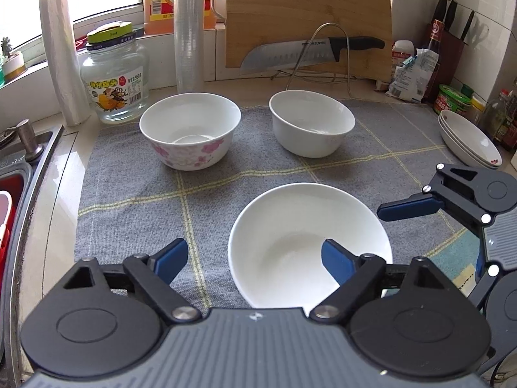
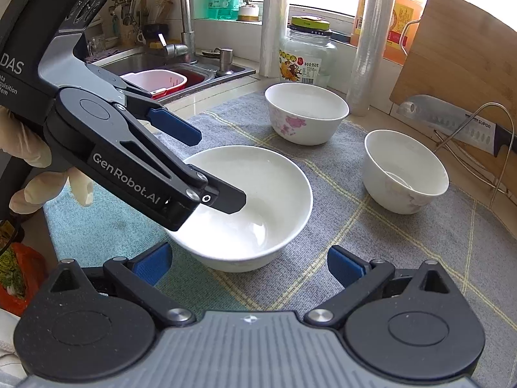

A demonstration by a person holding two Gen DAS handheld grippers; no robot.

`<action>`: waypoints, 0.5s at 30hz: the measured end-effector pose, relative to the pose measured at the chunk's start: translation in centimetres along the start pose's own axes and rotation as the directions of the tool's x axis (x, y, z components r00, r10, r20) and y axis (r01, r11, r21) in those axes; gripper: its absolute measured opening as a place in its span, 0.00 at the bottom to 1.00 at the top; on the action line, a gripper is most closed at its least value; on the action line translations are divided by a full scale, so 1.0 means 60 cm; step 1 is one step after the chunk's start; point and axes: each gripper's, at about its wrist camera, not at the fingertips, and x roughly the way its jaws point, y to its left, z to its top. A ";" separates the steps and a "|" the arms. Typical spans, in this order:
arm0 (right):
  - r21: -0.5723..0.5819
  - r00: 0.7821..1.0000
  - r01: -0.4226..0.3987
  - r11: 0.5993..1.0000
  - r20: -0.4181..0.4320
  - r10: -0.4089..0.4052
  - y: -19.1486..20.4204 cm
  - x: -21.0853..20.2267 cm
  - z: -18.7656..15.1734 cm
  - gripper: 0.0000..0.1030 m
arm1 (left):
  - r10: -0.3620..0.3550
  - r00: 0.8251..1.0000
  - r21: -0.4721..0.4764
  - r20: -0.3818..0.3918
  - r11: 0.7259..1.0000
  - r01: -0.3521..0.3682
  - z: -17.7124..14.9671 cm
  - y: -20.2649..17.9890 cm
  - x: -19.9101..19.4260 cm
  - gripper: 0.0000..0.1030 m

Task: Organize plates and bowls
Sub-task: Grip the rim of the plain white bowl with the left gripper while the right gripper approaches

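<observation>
A wide plain white bowl [image 1: 310, 245] [image 2: 258, 194] sits on the near part of the grey checked mat [image 1: 129, 177]. My left gripper [image 1: 255, 258] [image 2: 216, 168] straddles its left rim, one finger inside and one outside, with clear gaps, so it stands open. My right gripper [image 2: 250, 265] is open just short of the bowl's near side, holding nothing; one of its fingers [image 1: 407, 208] shows to the right of the bowl. Farther back stand a pink-flowered bowl [image 1: 190, 132] [image 2: 305, 113] and a deeper white bowl [image 1: 311, 123] [image 2: 405, 171]. Stacked shallow plates [image 1: 468, 139] lie at the far right.
A knife [image 1: 310, 51] rests on a wire stand before a wooden cutting board [image 1: 307, 9]. A glass jar [image 1: 113, 77] and two film rolls stand at the back. The sink [image 2: 152, 64] with a red tub lies left. A gloved hand [image 2: 26, 158] holds the left gripper.
</observation>
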 end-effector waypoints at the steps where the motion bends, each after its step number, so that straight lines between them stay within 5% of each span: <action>1: -0.003 1.000 0.003 1.000 0.001 -0.003 0.002 0.002 0.002 1.00 | -0.008 1.000 0.003 -0.008 1.000 0.008 0.001 0.000 0.003 0.81; 8: -0.036 1.000 0.001 0.999 0.008 -0.001 0.014 0.007 0.007 0.90 | -0.048 0.998 0.015 -0.047 0.999 0.049 0.006 0.000 0.021 0.62; 15: -0.044 1.000 -0.009 0.999 0.014 0.009 0.018 0.010 0.009 0.86 | -0.087 0.995 0.013 -0.058 0.996 0.088 0.009 -0.003 0.029 0.59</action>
